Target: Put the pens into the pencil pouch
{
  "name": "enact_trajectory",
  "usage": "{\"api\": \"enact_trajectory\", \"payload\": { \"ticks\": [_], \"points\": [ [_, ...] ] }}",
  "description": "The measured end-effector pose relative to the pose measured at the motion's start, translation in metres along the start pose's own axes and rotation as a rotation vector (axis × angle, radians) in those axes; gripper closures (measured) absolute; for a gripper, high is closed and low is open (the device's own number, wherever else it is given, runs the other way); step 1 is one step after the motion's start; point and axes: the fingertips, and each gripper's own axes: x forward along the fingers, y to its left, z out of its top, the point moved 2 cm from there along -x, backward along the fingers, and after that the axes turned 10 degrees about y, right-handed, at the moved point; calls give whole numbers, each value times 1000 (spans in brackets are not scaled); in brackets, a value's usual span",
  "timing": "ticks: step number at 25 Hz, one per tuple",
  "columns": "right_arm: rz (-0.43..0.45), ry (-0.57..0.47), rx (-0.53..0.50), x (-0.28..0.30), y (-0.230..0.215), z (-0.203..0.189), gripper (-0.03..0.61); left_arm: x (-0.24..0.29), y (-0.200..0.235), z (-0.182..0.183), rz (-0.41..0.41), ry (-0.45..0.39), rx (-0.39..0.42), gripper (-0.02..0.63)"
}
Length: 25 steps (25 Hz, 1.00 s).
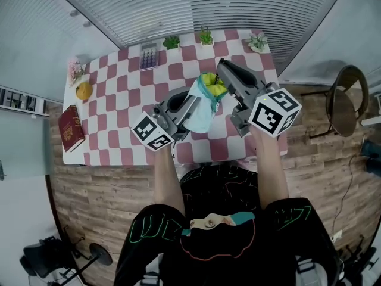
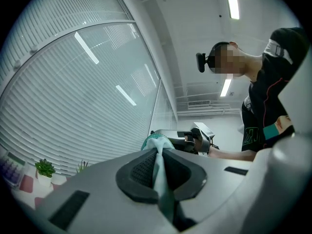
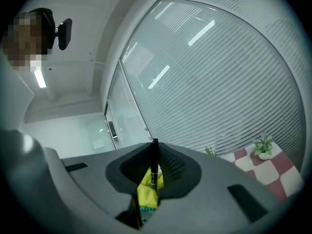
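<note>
Left tongs (image 2: 158,152) clenched on the teal fabric of one pencil pouch (image 1: 201,113), which is held above the checkered tabletop (image 1: 119,82). Right tongs (image 3: 153,152) closed on one black pen (image 3: 154,162), upright, with the pouch's yellow lining just below it. Print on the pen too small to be read. Beyond: one red book (image 1: 71,128), one calculator (image 1: 149,56), and three potted plants (image 1: 171,42) counted along the far edge.

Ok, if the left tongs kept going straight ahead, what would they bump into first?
Probably the right tongs. The left tongs are shut on the pouch, and the right ones sit just beyond it in that line; how far is unclear.
</note>
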Motion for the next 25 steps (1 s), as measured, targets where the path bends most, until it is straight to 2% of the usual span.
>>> {"api": "enact_trajectory", "payload": {
  "ticks": [2,5,9,12,16,19,23,25],
  "points": [
    [-7,63,-29,0,1,-9,529,3,0,-1,-5,9,0,607],
    [-28,169,-124,1,6,-21,528,7,-1,-4,-14,20,1,607],
    [-53,244,-203,-5,8,-28,528,13,-4,-9,-32,44,-4,607],
    [-55,285,-222,-8,5,-29,528,15,-6,-12,-39,64,0,609],
    [-61,297,-138,-9,-3,-40,528,13,-8,-18,-38,94,8,609],
    [-52,287,-28,-8,-9,-48,528,6,-7,-20,-25,84,0,608],
    [45,251,191,-2,-6,-54,531,-7,-3,-21,-2,41,-34,608],
    [82,263,264,5,-3,-60,531,-15,-2,-20,19,27,-41,609]
  ]
}}
